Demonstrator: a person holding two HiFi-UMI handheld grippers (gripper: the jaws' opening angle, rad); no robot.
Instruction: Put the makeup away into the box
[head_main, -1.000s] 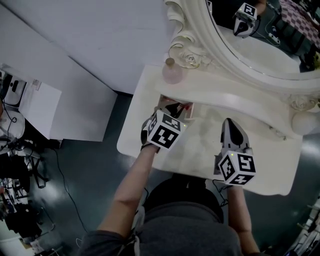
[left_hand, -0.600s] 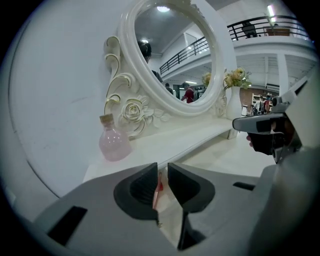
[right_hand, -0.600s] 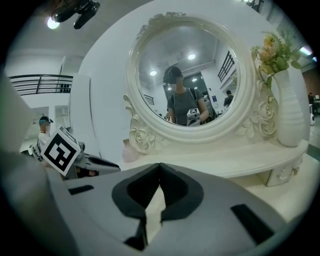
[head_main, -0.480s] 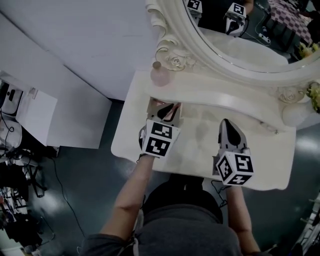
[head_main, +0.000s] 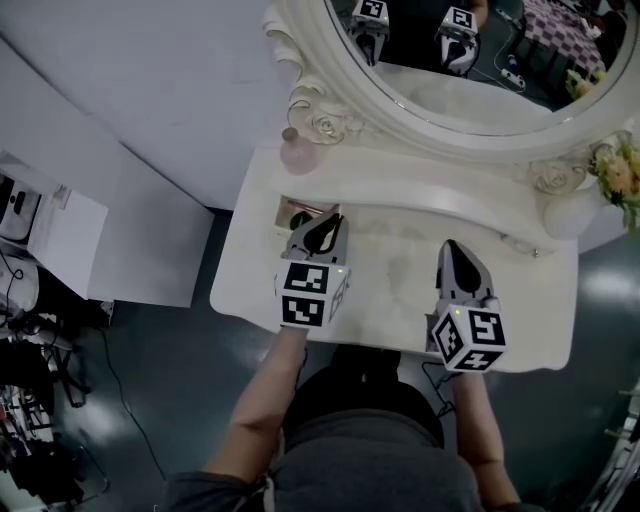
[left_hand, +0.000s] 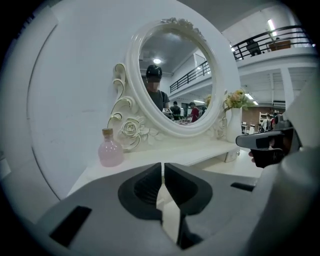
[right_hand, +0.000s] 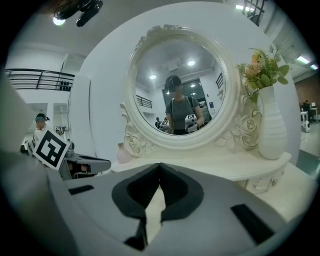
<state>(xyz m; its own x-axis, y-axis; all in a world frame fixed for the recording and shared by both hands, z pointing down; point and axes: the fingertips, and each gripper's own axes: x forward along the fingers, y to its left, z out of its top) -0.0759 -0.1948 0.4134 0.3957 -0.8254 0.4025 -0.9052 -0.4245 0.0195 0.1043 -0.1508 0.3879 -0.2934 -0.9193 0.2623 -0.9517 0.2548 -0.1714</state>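
the box (head_main: 292, 211) sat at centre left of the head view, on the worktop (head_main: 400, 300), with something pink-red inside. the left gripper (head_main: 322, 228) hung just over it, its fingers just closed to a slit, empty. the right gripper (head_main: 455, 250) had its fingers together, empty. probable hazard: a careless left swing toward the upper left would topple the pink bottle (head_main: 297, 152).

In the head view the box (head_main: 292, 211) was half hidden behind the left gripper (head_main: 323, 228), whose empty jaws had just been closing, and what lay inside it was too small and dark to tell. The mirror (head_main: 470, 90) was cut off by the top edge, the flowers (head_main: 620, 172) by the right edge.
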